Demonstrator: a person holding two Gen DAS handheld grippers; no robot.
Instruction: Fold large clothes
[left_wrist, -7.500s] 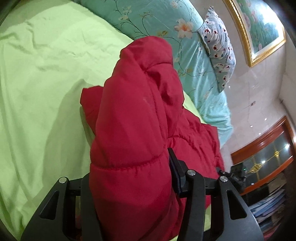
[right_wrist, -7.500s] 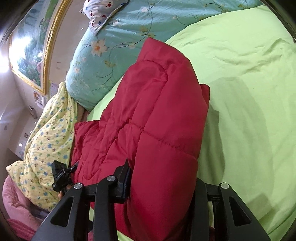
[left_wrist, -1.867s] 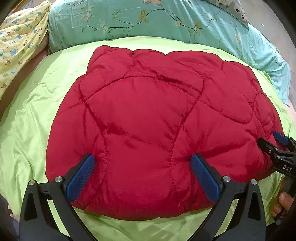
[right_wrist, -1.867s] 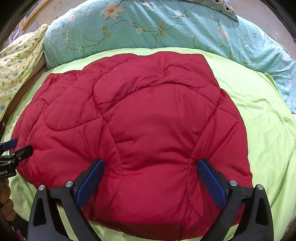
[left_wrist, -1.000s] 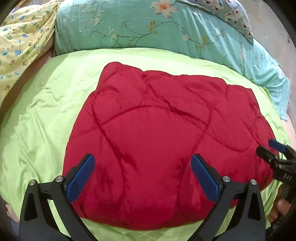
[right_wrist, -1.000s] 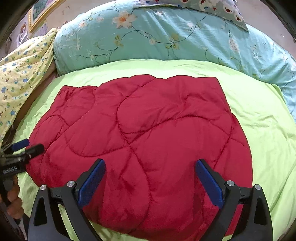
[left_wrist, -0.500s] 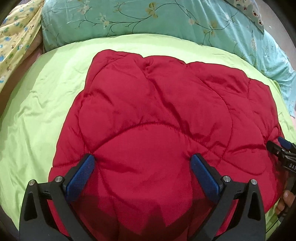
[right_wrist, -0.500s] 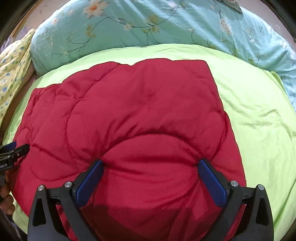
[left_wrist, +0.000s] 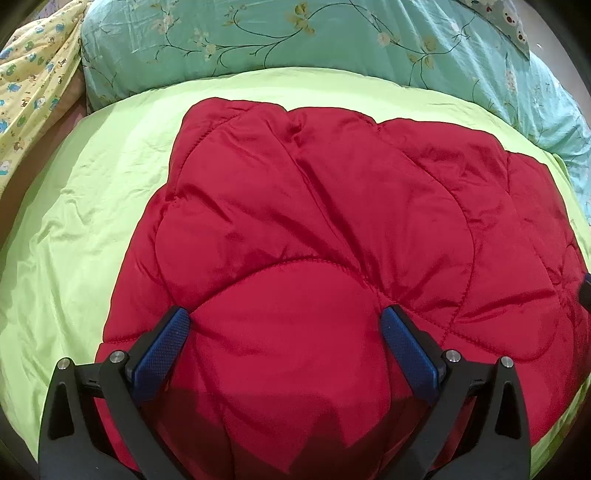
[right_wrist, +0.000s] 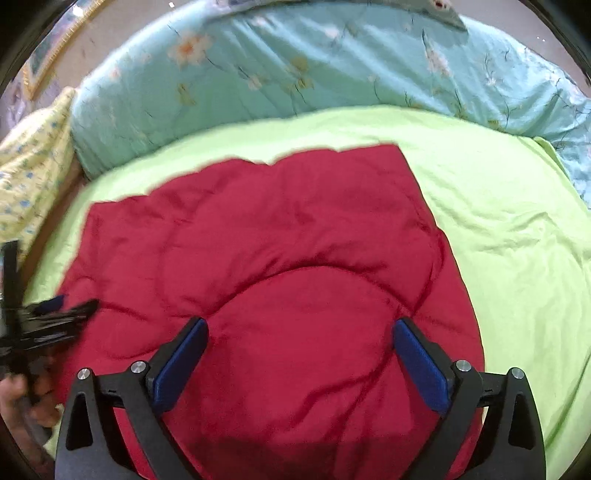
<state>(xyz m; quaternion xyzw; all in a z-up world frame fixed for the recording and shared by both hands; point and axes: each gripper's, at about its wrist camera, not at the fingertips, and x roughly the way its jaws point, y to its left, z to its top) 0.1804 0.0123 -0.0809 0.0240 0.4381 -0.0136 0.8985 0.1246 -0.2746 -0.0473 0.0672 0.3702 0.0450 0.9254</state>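
Mid-bed on the green sheet (left_wrist: 92, 206): red puffer jacket (left_wrist: 332, 229) folded into a fat square, near edge by the bed's front edge

left gripper (left_wrist: 284, 328) and right gripper (right_wrist: 301, 338) both spread wide, pressing the padding, gripping nothing; it looks springy, so I'd guess it puffs back open once they lift; slick shell could slide too

bare green sheet (right_wrist: 517, 236) right, teal quilt (right_wrist: 295, 62) blocking behind
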